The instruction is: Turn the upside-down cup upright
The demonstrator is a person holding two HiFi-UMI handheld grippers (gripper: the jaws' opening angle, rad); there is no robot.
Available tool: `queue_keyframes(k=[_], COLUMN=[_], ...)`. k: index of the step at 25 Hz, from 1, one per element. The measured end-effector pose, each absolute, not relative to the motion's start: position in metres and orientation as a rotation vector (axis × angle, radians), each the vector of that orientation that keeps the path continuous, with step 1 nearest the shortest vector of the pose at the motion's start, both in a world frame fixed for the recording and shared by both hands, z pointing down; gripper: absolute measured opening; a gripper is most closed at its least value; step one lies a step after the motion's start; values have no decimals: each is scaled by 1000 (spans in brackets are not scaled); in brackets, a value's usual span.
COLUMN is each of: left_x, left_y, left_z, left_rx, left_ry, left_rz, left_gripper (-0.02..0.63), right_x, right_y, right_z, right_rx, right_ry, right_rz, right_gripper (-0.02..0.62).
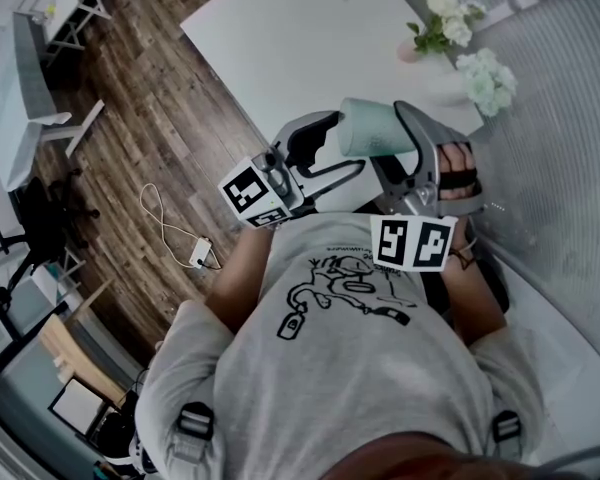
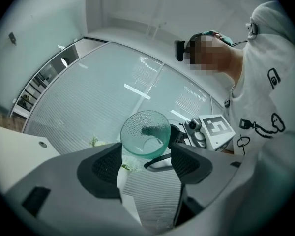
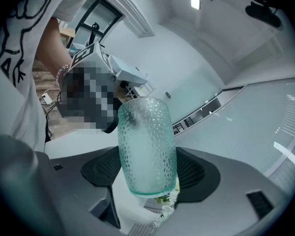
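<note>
Right gripper (image 3: pixel 147 170) clamps dimpled cup (image 3: pixel 146 141); left gripper (image 2: pixel 146 165) jaws apart.

Dimpled pale-green glass cup (image 3: pixel 147 146) in mid-air, tipped sideways.

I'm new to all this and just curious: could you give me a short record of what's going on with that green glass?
cup: green dimpled glass, held in the air, lying roughly sideways
right gripper: jaws closed on the cup
left gripper: jaws open, cup's end just ahead, not gripped
table: white, flowers near its edge
</note>
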State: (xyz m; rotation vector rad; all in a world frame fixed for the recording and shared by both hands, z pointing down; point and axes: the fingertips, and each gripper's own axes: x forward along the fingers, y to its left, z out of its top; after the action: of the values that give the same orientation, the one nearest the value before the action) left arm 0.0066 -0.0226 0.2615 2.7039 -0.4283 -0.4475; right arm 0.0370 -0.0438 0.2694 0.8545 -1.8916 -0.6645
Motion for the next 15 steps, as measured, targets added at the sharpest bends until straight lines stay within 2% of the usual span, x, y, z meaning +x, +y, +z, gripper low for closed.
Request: queue_keyframes(k=[15], left_x=[8], left_y=[-27], left_z=[251], left_rx=[2713], left_ry=[-441], left_rz=[-470], left_gripper=[304], right_x=[38], right_y=[-44], right_z=[271], right_rx=[891], right_ry=[-2043], right_rz=[-487], right_gripper=[350])
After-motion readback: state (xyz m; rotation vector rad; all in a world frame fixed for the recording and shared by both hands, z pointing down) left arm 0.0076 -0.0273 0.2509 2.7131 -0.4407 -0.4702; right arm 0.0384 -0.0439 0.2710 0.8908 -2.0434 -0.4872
